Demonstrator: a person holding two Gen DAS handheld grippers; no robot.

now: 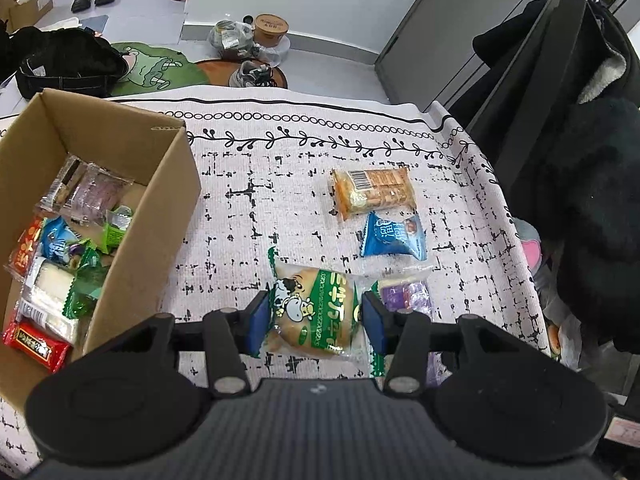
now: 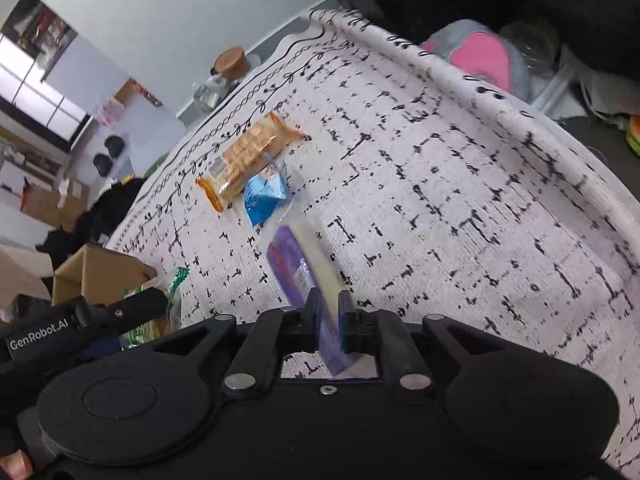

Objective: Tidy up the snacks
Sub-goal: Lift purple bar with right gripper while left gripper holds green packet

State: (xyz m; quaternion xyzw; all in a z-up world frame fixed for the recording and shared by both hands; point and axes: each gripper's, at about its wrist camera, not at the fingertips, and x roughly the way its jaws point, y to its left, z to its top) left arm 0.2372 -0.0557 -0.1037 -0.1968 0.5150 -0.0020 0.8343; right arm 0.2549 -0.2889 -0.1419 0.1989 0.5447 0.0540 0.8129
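"GenRobot.AI" is showing on the left gripper (image 2: 132,312), lower left. Its jaws are clamping the cow-printed bun packet (image 1: 312,312) above the counter (image 1: 280,184). The right gripper (image 2: 329,312) is angling down, jaws gripping the purple wafer packet (image 2: 296,268).

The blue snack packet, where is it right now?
The blue snack packet lies on the patterned tablecloth right of centre in the left wrist view, just below the orange cracker pack and above the purple packet.

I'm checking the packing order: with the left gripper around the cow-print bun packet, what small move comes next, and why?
Probably lift the bun packet off the tablecloth and swing it toward the cardboard box: the left gripper has it between its pads, and the box beside it already holds snacks.
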